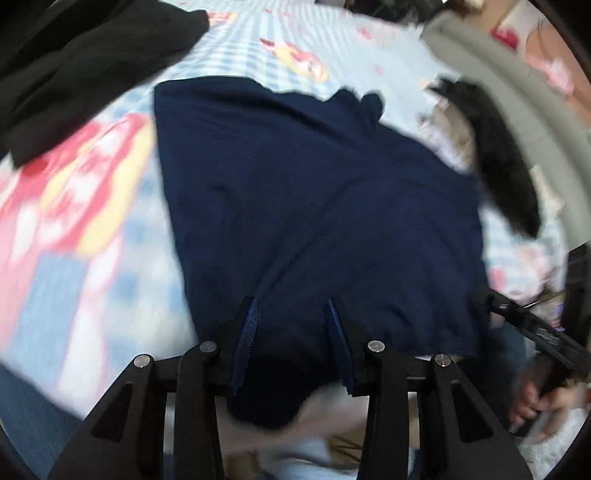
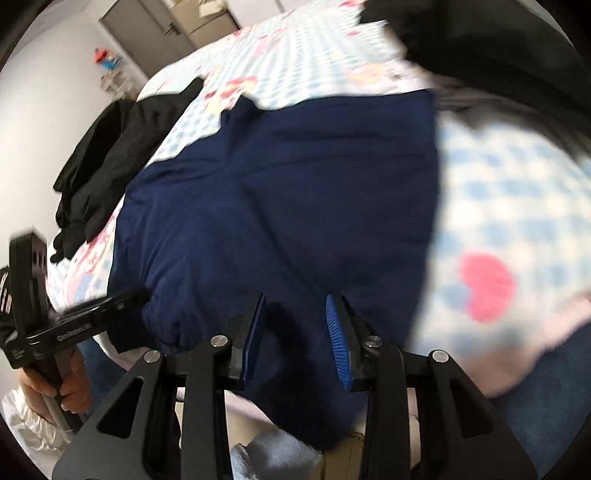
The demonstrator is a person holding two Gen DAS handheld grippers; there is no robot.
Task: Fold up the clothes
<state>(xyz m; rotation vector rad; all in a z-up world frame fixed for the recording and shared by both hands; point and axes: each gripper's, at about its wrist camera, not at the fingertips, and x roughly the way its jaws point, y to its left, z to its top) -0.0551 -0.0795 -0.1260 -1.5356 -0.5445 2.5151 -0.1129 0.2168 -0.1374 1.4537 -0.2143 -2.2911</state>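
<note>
A navy blue garment (image 1: 303, 206) lies spread on the patterned bed sheet (image 1: 81, 206), its near edge hanging over the bed's front edge. My left gripper (image 1: 291, 306) is open, its fingers above the garment's near edge with cloth between them. In the right wrist view the same garment (image 2: 280, 206) fills the middle, and my right gripper (image 2: 295, 302) is open over its near edge. The right gripper shows at the right of the left wrist view (image 1: 532, 328); the left gripper shows at the left of the right wrist view (image 2: 85, 317). Both views are blurred.
A black garment (image 1: 74, 66) lies at the far left of the bed, also seen in the right wrist view (image 2: 110, 162). Another black garment (image 1: 498, 155) lies at the right beside a grey-green cushion (image 1: 517, 85). A door (image 2: 147, 26) and white wall stand beyond the bed.
</note>
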